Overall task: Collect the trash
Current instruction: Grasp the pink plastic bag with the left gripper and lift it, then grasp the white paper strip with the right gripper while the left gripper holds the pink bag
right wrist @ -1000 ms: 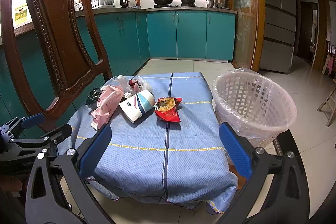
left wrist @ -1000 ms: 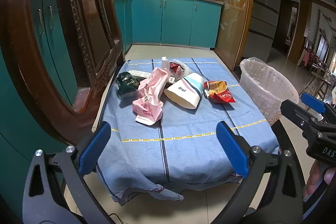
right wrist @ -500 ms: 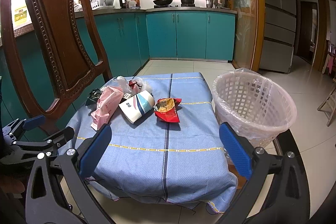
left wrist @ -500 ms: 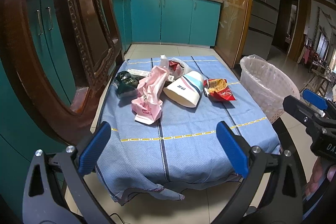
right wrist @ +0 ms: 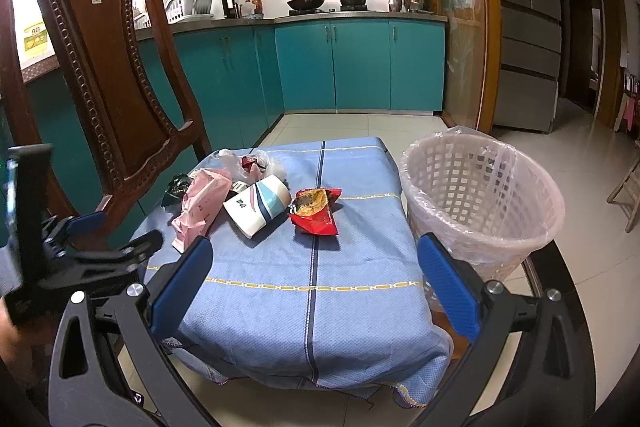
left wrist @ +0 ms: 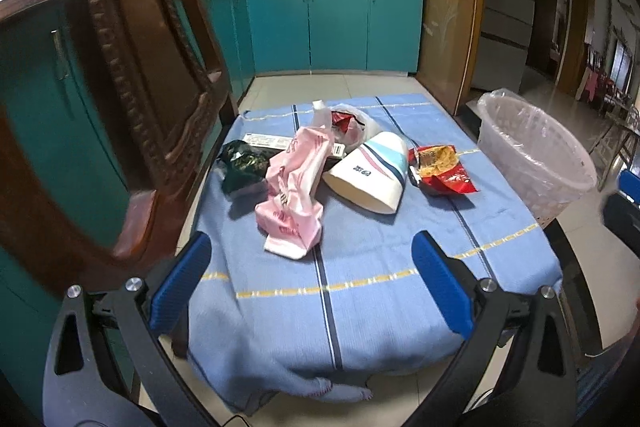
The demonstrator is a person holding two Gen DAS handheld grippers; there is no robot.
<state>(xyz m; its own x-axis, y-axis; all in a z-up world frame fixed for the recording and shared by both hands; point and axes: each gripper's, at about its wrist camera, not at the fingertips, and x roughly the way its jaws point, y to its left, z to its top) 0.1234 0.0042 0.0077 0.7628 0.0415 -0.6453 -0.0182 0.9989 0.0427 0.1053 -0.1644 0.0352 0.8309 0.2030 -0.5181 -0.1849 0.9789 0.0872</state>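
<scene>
Trash lies on a table with a blue cloth (left wrist: 360, 267): a pink wrapper (left wrist: 296, 191), a white paper cup with stripes (left wrist: 372, 175) on its side, a red snack bag (left wrist: 440, 169), a dark green bag (left wrist: 242, 167), a clear plastic bag (left wrist: 348, 125) and a flat white box (left wrist: 264, 141). A white lined waste basket (right wrist: 480, 199) stands right of the table. My left gripper (left wrist: 312, 287) is open and empty over the near edge. My right gripper (right wrist: 316, 285) is open and empty, also short of the trash.
A carved wooden chair (right wrist: 104, 79) stands at the table's left side, close to my left gripper. Teal kitchen cabinets (right wrist: 360, 63) and a fridge (right wrist: 528, 27) stand behind. Tiled floor surrounds the table.
Both grippers have moved forward, closer to the table. The left one has moved in more and sits nearer the chair. The trash has not moved.
</scene>
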